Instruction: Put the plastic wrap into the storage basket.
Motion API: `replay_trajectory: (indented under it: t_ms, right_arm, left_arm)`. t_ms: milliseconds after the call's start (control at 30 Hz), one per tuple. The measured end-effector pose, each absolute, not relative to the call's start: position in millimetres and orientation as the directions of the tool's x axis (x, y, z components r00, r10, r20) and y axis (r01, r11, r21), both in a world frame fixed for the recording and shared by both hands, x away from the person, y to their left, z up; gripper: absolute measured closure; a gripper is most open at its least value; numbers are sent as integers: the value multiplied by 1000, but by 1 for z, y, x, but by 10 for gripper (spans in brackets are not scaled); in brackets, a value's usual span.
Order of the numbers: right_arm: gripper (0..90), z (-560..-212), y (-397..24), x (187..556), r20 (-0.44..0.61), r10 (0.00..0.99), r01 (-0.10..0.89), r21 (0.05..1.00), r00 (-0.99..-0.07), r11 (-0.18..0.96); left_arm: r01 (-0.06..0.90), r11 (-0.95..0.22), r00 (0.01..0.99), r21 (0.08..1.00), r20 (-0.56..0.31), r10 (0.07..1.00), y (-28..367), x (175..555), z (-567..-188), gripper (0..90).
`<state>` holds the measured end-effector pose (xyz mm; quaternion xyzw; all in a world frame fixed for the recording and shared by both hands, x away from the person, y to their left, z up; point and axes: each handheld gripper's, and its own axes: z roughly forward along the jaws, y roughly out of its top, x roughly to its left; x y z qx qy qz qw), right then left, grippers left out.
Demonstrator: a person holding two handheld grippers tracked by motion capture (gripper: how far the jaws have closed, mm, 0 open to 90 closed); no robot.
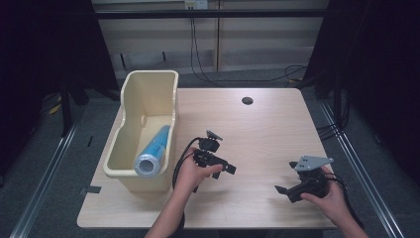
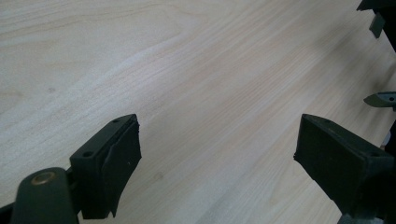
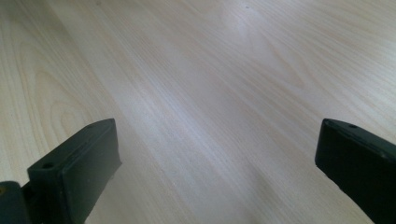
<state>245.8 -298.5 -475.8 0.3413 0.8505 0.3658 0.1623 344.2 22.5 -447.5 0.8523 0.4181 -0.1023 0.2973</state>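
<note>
A cream plastic bin stands on the left part of the light wooden table. A blue cylinder with a silvery end leans inside it. My left gripper is held just right of the bin, low over the table, pointing right. Its jaws are open in the left gripper view, with bare wood between them. My right gripper is near the front right of the table, pointing left. It is open too, over bare wood.
A dark round hole sits in the table near its far edge. Cables run along the floor beyond the table. Parts of the right gripper show at the right edge of the left gripper view.
</note>
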Motion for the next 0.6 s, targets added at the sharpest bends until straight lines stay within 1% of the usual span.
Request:
replay_trajectory:
  t_ms: [300, 333, 467, 533, 600]
  right_arm:
    - [0, -477, -301, 246, -16, 706, 471, 734, -708, 489]
    - [0, -477, -301, 245, -16, 706, 472, 733, -708, 489]
    - [0, -478, -300, 246, -16, 701, 469, 732, -713, 494]
    - [0, -478, -300, 246, -16, 701, 470, 732, -713, 494]
    - [0, -479, -299, 247, -14, 703, 473, 730, -711, 493]
  left_arm:
    - [768, -475, 637, 429, -435, 636, 25, 342, -452, 139]
    - [774, -462, 629, 433, -438, 643, 26, 340, -453, 139]
    - [764, -477, 642, 433, -444, 625, 27, 337, -454, 139]
    - [769, -465, 635, 438, -444, 632, 25, 335, -454, 139]
    - [757, -484, 651, 438, -442, 617, 27, 336, -455, 139]
